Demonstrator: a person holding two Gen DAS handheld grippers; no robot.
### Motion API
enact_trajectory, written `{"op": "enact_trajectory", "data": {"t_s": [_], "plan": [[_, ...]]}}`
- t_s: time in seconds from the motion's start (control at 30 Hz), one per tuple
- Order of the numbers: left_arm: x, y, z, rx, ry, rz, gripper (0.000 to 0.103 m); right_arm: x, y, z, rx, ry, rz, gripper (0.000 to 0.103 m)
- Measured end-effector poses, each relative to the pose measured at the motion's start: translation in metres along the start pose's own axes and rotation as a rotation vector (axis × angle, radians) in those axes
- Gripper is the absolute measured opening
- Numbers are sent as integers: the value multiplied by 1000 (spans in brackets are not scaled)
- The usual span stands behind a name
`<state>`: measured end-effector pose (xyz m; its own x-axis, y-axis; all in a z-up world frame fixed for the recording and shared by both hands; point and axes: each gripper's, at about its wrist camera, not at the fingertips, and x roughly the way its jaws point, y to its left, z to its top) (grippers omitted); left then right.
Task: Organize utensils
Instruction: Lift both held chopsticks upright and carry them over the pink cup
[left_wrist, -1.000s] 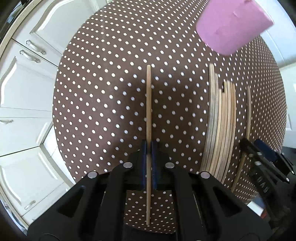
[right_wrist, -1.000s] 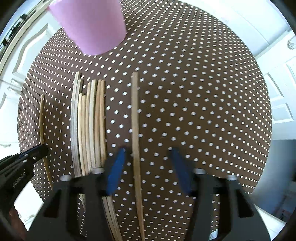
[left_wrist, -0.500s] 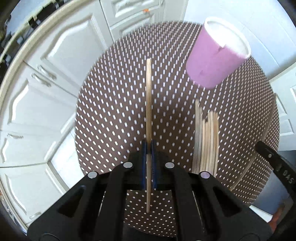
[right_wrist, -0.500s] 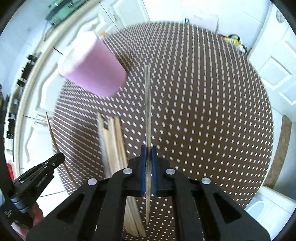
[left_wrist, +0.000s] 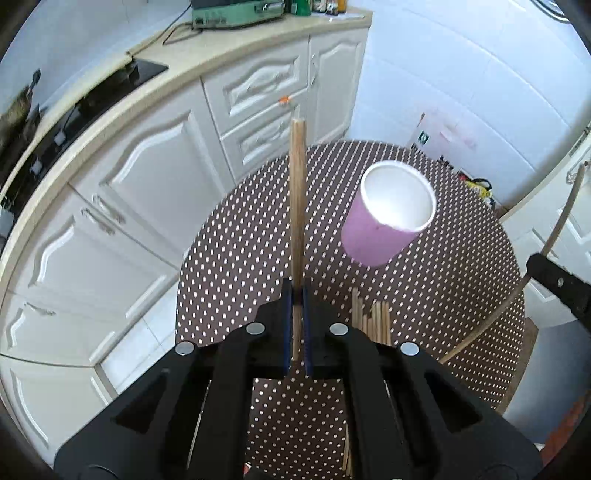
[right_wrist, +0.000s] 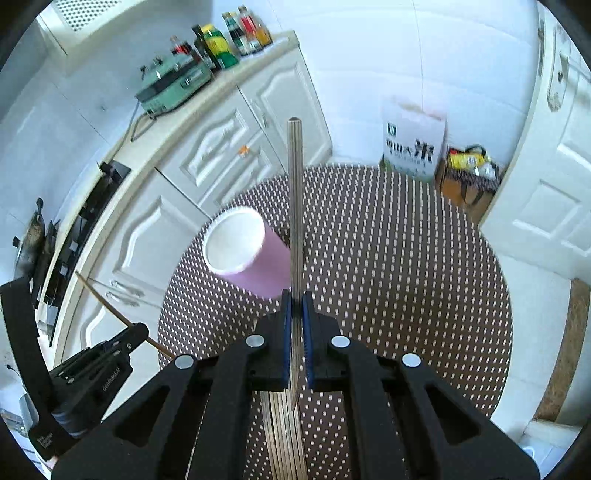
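Wooden chopstick (left_wrist: 296, 206) clamped in left gripper (left_wrist: 295, 325), another chopstick (right_wrist: 294, 221) pinched in right gripper (right_wrist: 294, 332), both raised above pink cup (left_wrist: 388, 218). Risk: colliding tips, missing the rim, toppling the cup. Lifted higher than half a second ago; remaining pile (left_wrist: 371, 319) on table (left_wrist: 461, 314).

Two wooden chopsticks (left_wrist: 297, 206) (right_wrist: 294, 221) stand raised; the rest (left_wrist: 371, 321) lie bundled beside an upright pink cup (left_wrist: 388, 214) (white inside).
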<state>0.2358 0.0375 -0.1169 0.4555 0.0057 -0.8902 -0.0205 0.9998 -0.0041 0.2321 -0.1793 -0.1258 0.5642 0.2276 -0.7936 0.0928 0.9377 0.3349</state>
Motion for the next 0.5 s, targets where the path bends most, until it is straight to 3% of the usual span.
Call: {"op": "enact_trajectory", "data": {"t_s": [0.27, 0.5], "plan": [[-22, -8, 22, -38, -90, -16, 5, -23, 13, 23, -7, -110, 49, 5], [-35, -15, 54, -47, -146, -90, 5, -33, 20, 48, -14, -189, 78, 5]]}}
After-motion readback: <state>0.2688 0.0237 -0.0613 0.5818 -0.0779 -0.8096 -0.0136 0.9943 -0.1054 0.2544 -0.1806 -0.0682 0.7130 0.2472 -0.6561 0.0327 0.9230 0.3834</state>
